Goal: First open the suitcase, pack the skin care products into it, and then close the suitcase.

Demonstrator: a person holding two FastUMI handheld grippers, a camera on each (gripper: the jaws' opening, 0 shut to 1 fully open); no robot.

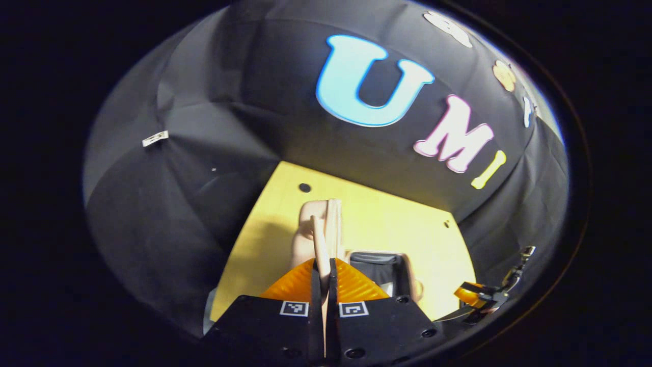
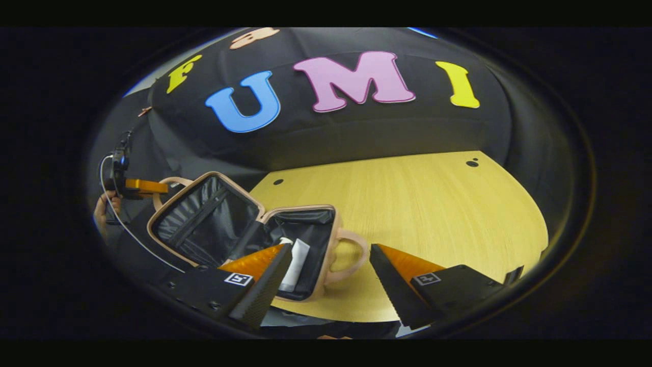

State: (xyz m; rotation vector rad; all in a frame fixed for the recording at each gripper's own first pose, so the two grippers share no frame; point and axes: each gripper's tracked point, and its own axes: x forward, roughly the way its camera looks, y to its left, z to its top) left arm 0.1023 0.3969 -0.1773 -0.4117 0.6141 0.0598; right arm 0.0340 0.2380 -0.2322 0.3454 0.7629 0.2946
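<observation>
The beige suitcase [image 2: 326, 239] lies open on the yellow table [image 2: 433, 204], its black-lined lid [image 2: 204, 219] tilted up at the left. A white tube [image 2: 297, 265] lies in the base. My right gripper [image 2: 331, 248] is open just in front of the base's handle [image 2: 354, 250], nothing between its fingers. My left gripper [image 2: 147, 186], held by a hand [image 2: 102, 209], reaches the lid's handle from behind. In the left gripper view the lid [image 1: 333, 224] stands edge-on and my left gripper [image 1: 324, 262] is shut on its handle strap [image 1: 320, 239]. The right gripper [image 1: 479, 295] shows low right.
The table [image 1: 387, 214] has small dark holes near its far edge [image 2: 472, 163]. A cable [image 2: 132, 234] hangs from the left gripper past the lid. Black cloth walls the booth behind and beside the table. Bare tabletop stretches to the right of the suitcase.
</observation>
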